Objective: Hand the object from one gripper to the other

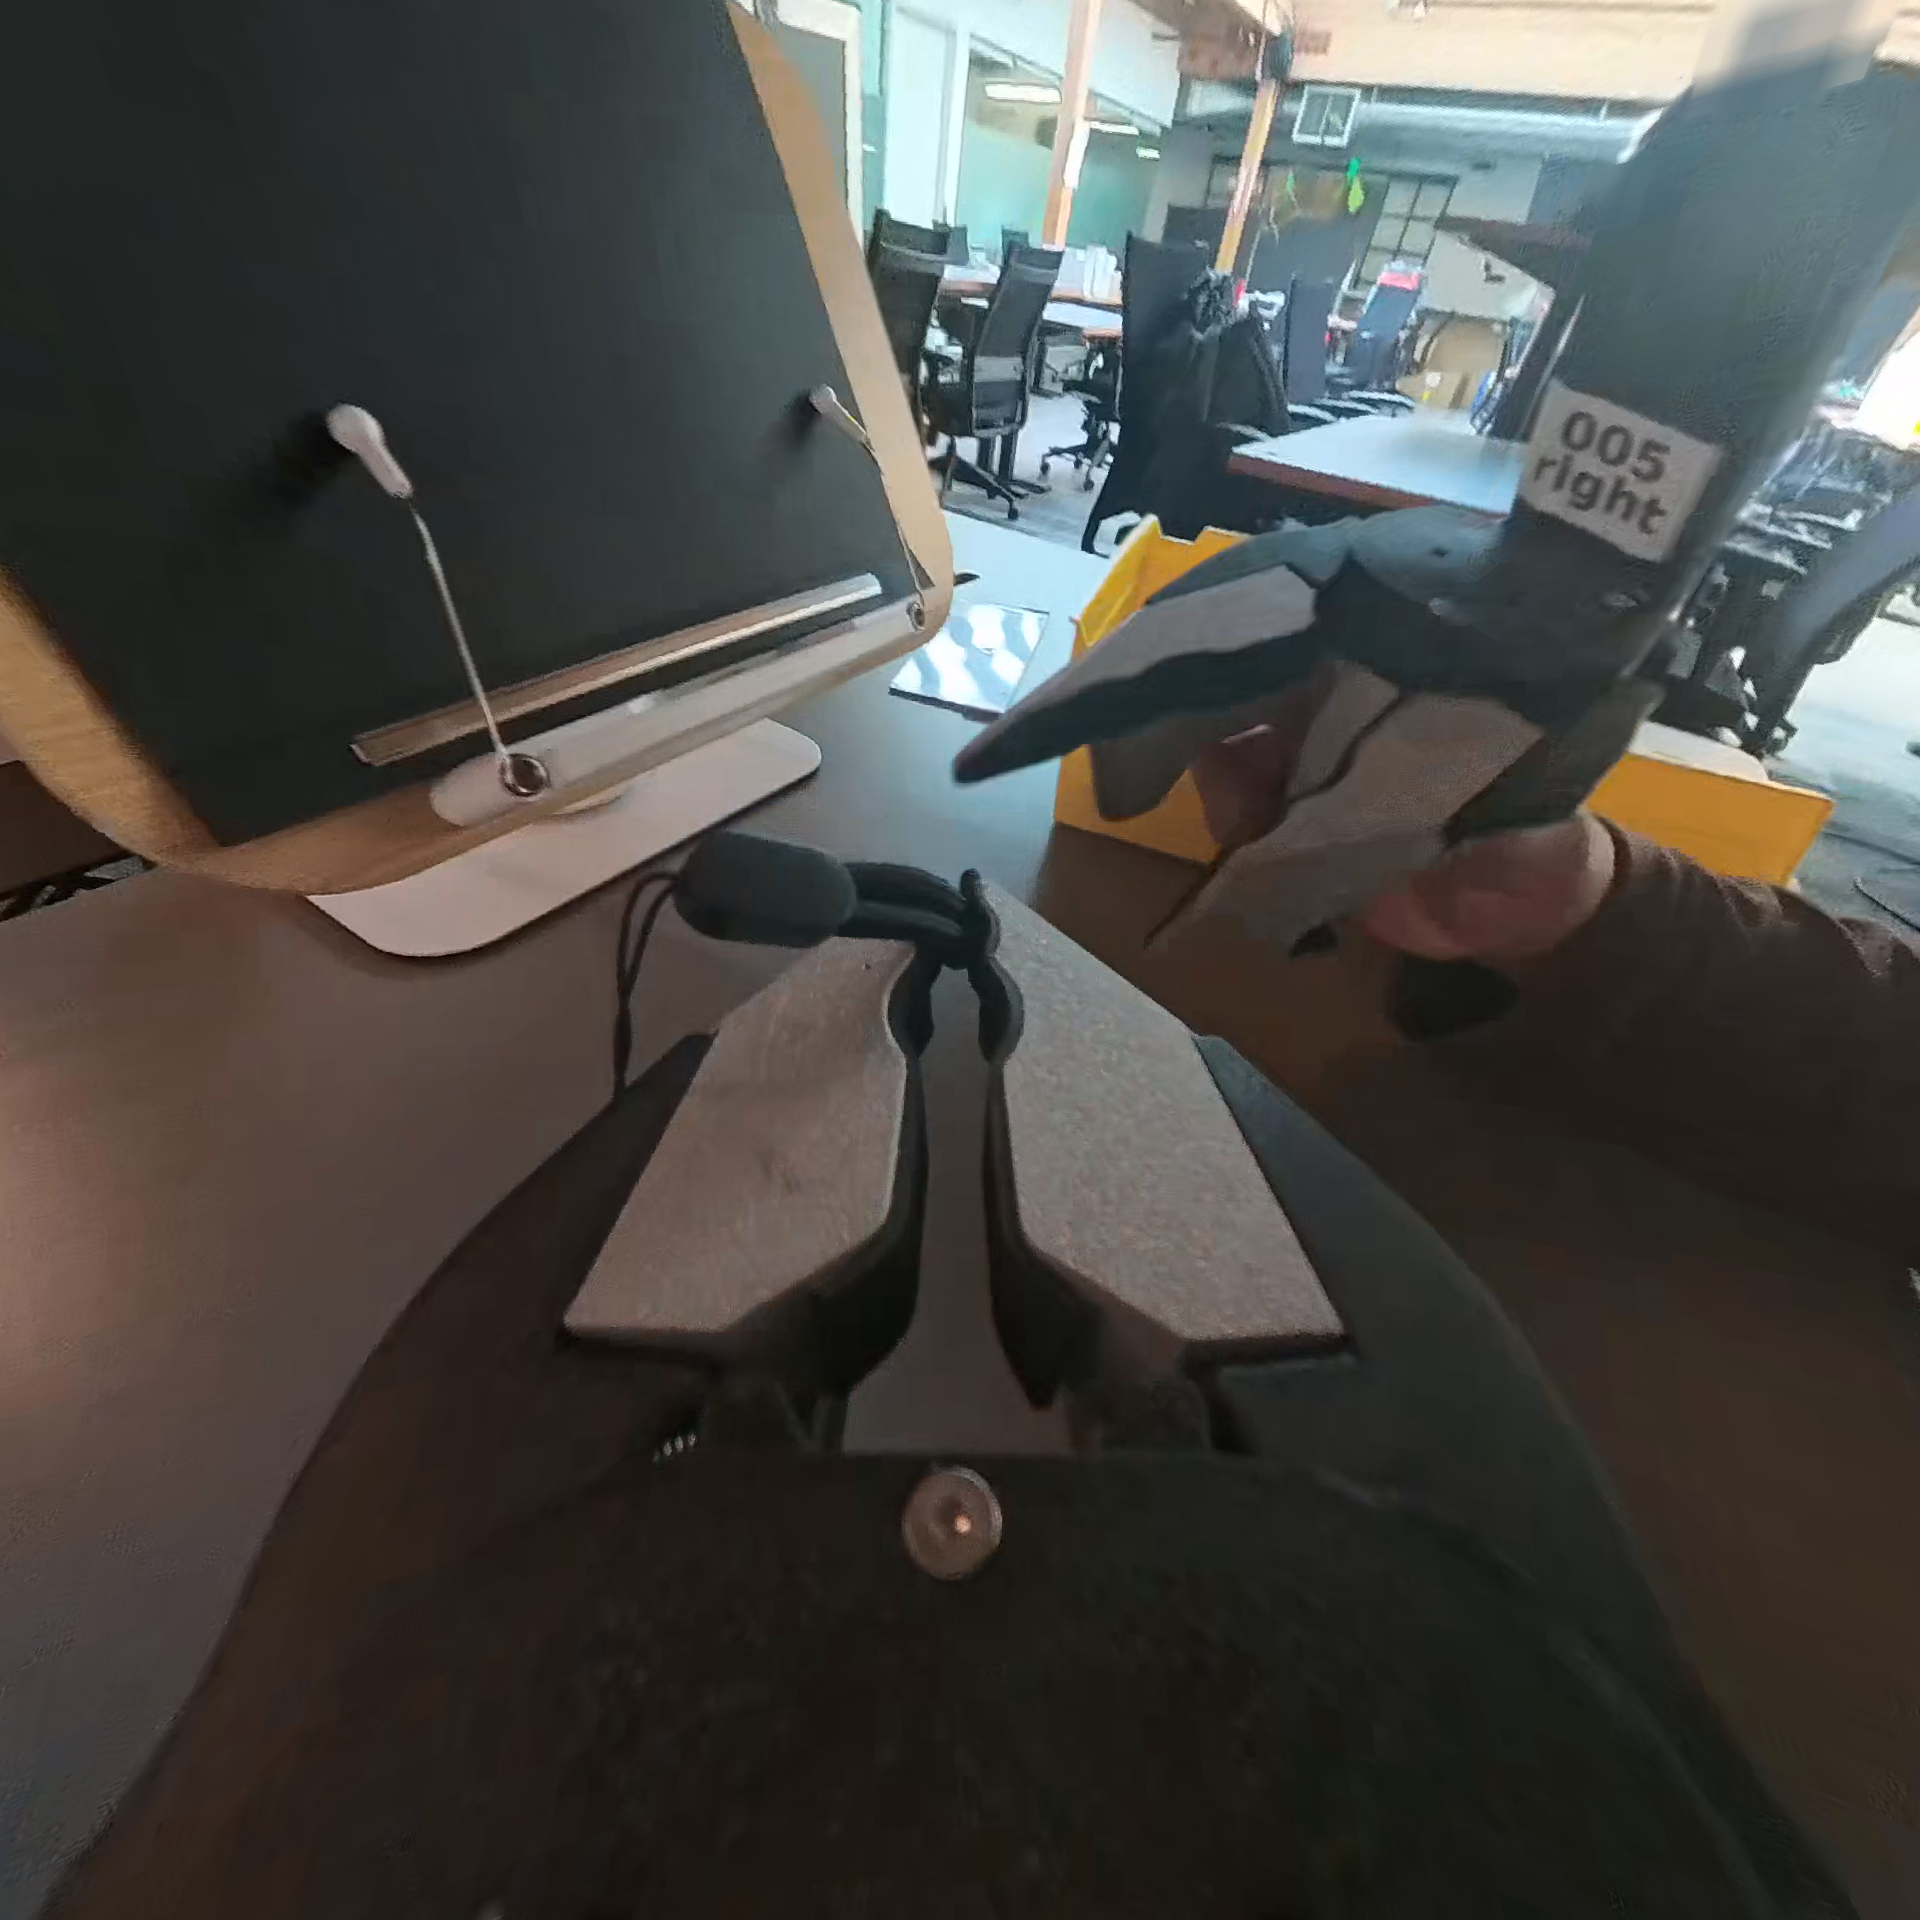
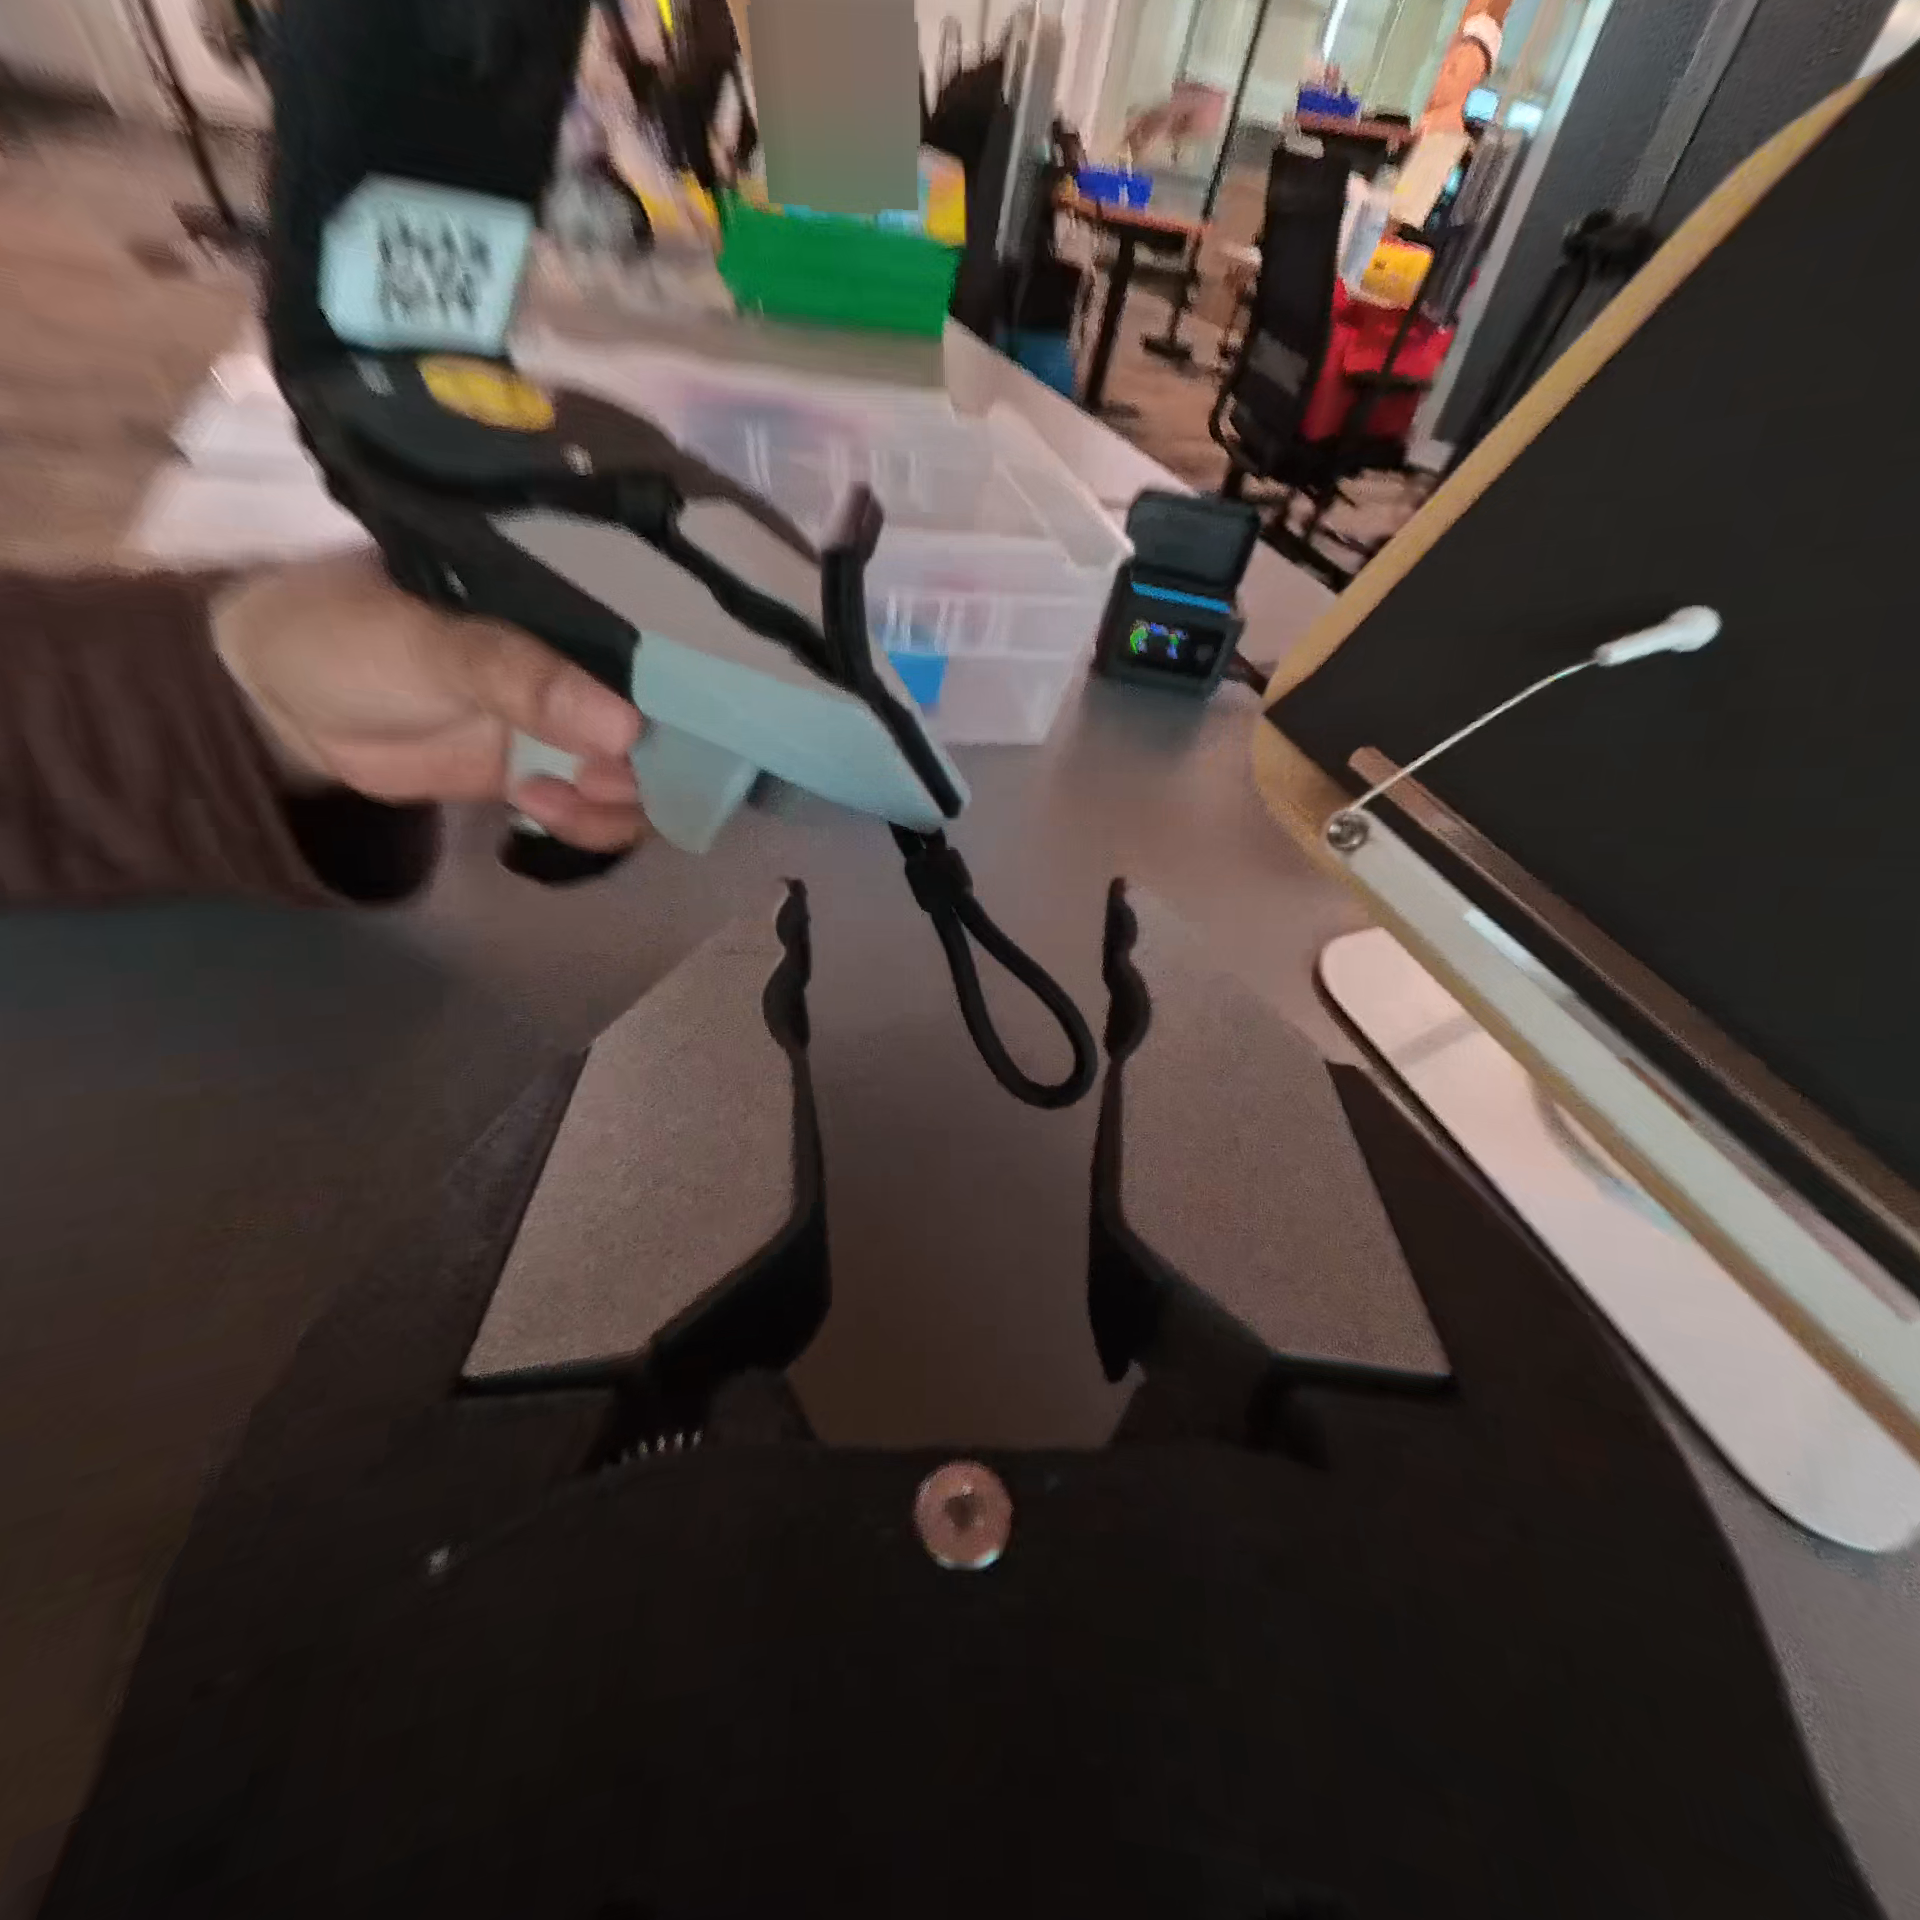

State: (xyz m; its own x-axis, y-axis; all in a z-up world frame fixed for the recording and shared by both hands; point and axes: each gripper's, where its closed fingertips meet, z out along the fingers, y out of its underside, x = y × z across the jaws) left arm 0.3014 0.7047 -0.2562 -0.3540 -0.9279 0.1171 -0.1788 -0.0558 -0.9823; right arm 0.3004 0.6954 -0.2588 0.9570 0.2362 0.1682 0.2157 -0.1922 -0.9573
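Your left gripper (image 1: 951, 914) is clamped on the black cord strap (image 1: 769, 894), held above the dark table (image 1: 260, 1091) near the book stand (image 1: 436, 416). Your right gripper (image 2: 956, 904) has its jaws apart and holds nothing; the strap's loop (image 2: 1023, 1013) hangs between its fingertips (image 2: 795, 925). Pickup looks done. Left to do, by my read: right clamps the loop, left lets go.

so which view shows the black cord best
The left wrist view: the cord sits sharp and close, pinched in the left tongs, its bulb end visible. The right wrist view shows only its blurred loop hanging.
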